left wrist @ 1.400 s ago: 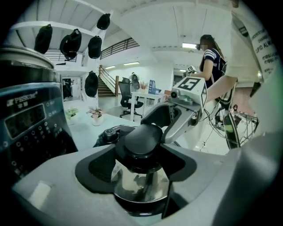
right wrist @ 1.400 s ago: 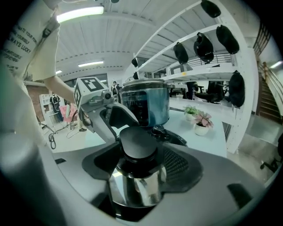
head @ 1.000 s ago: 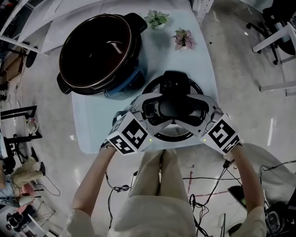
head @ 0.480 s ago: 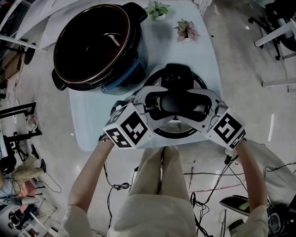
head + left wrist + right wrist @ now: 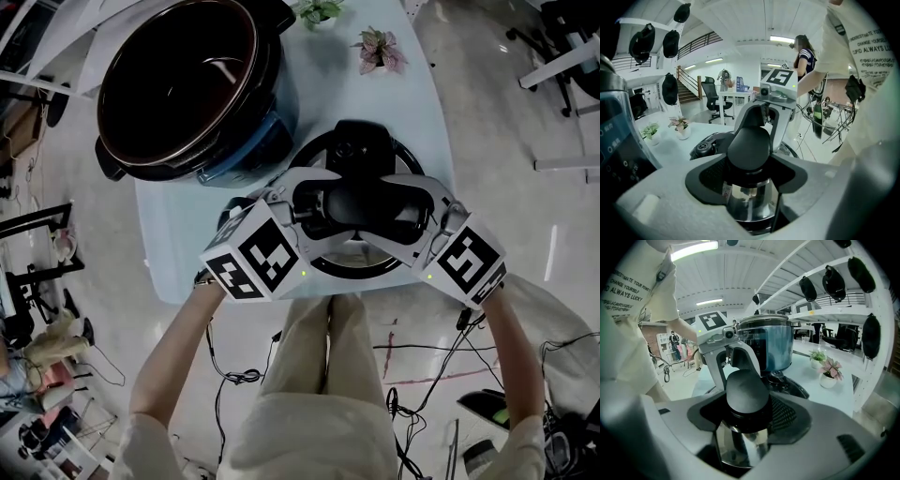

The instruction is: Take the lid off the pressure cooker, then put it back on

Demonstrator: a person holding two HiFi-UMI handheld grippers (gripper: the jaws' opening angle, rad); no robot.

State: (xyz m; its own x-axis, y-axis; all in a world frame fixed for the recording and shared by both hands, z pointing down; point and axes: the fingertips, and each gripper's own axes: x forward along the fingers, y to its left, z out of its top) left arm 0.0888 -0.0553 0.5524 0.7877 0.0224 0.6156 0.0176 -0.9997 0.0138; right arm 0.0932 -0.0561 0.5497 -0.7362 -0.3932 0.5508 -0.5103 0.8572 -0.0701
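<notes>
The round black-and-steel lid lies on the pale table, near its front edge. Its black handle sits between both grippers. My left gripper clasps the handle from the left and my right gripper from the right, the pads against it. In the left gripper view the handle fills the gap between the jaws, with the right gripper's cube behind it. The right gripper view shows the same handle. The open pressure cooker pot stands at the table's far left.
Two small potted plants stand at the table's far edge. The pot's blue-fronted body rises just behind the lid. Cables lie on the floor by the person's legs. Office chairs and desks stand further off.
The head view has shifted slightly, so the pot sits higher and further left in the picture. Both grippers stay on the lid's handle, and the lid has not moved.
</notes>
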